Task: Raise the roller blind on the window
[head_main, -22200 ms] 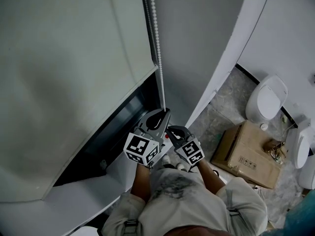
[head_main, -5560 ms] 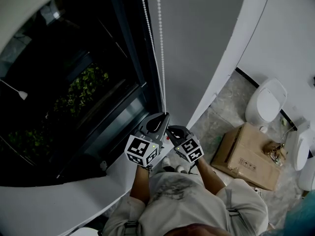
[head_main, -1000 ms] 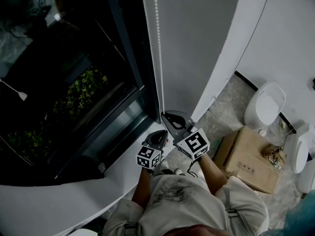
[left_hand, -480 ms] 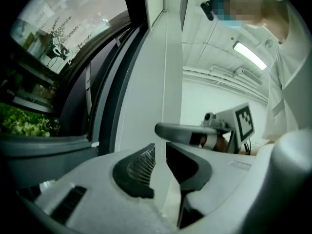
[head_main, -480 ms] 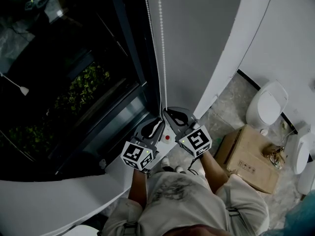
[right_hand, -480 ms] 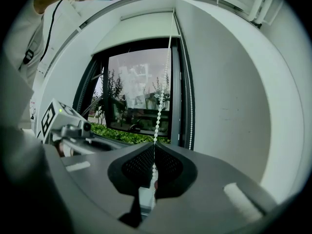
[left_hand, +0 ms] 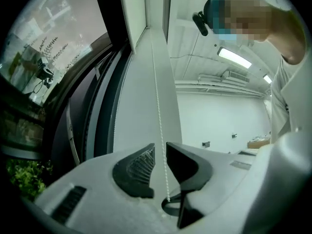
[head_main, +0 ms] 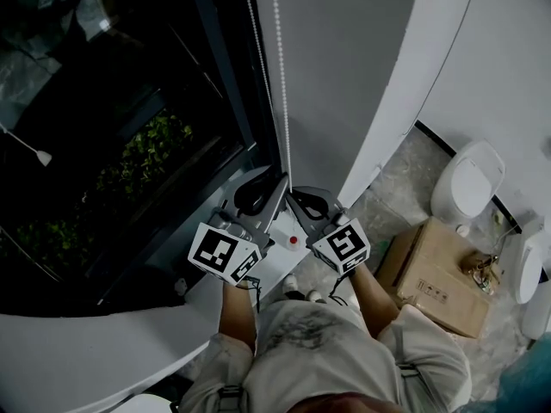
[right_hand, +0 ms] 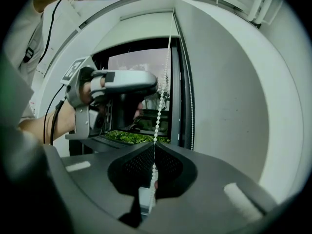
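Hanging beside the right edge of the window (head_main: 129,127), the blind's bead chain (head_main: 281,76) is seen as two pale strands running down to both grippers; the dark glass is uncovered across the head view, and green plants (head_main: 151,144) are seen through it. The right gripper (right_hand: 153,147) is held with its fingers pressed together on one strand of the chain, which rises straight up from between them; the left gripper (left_hand: 160,147) is held just beside it on the window side, its fingers are set apart, and a strand is seen running through the gap between them, unclamped. On the floor to the right, a cardboard box (head_main: 435,274) is set near a toilet (head_main: 469,179).
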Motion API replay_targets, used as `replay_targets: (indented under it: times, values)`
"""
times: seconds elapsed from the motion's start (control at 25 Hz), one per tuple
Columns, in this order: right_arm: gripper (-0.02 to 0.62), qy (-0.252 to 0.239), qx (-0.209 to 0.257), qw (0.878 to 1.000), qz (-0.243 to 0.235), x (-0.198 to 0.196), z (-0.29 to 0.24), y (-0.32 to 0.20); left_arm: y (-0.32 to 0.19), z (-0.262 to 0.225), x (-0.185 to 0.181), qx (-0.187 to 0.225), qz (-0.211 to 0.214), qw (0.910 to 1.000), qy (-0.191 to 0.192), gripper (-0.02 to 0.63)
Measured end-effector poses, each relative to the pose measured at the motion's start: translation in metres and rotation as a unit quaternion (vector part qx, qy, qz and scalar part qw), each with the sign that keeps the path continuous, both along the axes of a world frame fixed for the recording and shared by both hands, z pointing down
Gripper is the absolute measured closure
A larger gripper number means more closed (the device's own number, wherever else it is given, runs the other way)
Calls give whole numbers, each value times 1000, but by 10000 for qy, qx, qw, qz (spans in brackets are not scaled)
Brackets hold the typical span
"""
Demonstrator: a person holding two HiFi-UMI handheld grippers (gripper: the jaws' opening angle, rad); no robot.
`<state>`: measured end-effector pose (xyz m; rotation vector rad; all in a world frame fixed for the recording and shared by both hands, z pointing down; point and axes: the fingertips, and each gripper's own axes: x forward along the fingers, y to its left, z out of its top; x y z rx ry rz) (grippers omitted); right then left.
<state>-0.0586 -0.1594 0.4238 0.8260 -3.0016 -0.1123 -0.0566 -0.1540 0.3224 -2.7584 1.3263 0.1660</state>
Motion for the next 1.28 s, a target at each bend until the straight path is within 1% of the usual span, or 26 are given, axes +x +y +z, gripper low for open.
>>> replay_targets:
  times: [0.16,0.4,0.48,0.52,0.68,0.76,0.88,1.04,1.28]
  values:
    - [584,5,15,10000,-6,-1,0,1,-6,-26,8,218,100,9997,-29,523]
    - [584,10,16,10000,-30,-4,0,4,-12,-47,15,368,125,9992,-42,523]
    - [584,13,20,10000,-36,-5,0,5,-13,-50,16,390,94,9992,-65,542]
    - [584,10,18,10000,-40,-5,0,5,-14,-51,15,397,62,9991,-93,574]
    - [584,2,31,10000,-53,-7,0,6,-14,-49,15,403,-3,9989,-222,592]
    - [584,14,93,9999,-65,-8,0,5,-13,-48,14,405,-11,9989,-215,594]
    - [584,47,51,10000,-59,-10,3,5,-12,-45,11,334,14,9994,-128,595]
    - [584,208,-82,9997,-51,-11,20,7,-14,-28,9,141,-9,9997,-197,595]
    - [584,372,-278,9989,-22,-11,46,7,-14,-2,8,-107,19,9999,-125,595]
